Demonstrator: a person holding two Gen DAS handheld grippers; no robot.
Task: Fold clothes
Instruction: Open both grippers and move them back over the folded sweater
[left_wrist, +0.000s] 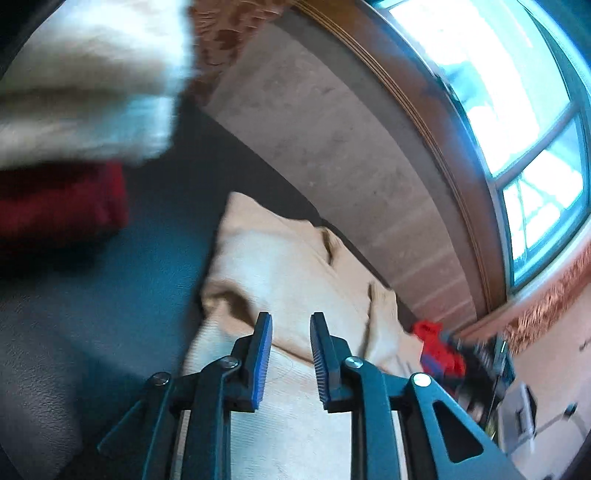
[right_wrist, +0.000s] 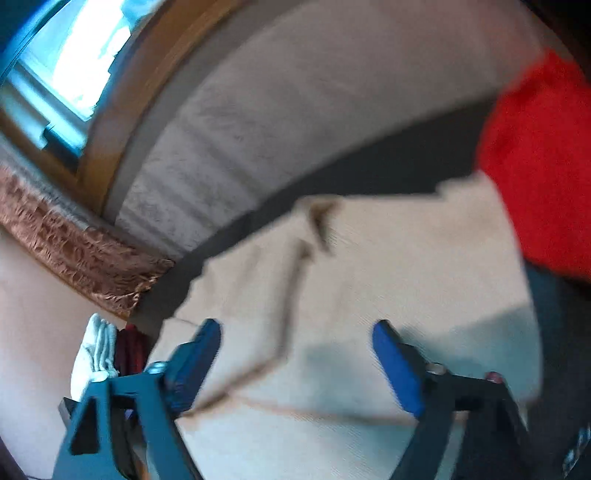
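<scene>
A cream knitted garment (left_wrist: 280, 258) lies folded on a dark surface (left_wrist: 147, 229), its collar toward the far wall. My left gripper (left_wrist: 291, 317) hovers over its near part with the jaws a little apart and nothing pinched between them. In the right wrist view the same cream garment (right_wrist: 388, 258) fills the middle, blurred by motion. My right gripper (right_wrist: 297, 326) stands wide open above it, and the blue pads (right_wrist: 397, 369) press on no cloth.
A dark red folded cloth (left_wrist: 59, 206) lies at the left under a white fluffy item (left_wrist: 85, 92). A bright red cloth (right_wrist: 539, 158) sits at the right. A grey wall panel (left_wrist: 332, 129) and a window (left_wrist: 517, 92) rise behind. Red and blue clutter (left_wrist: 439, 350) lies at the right.
</scene>
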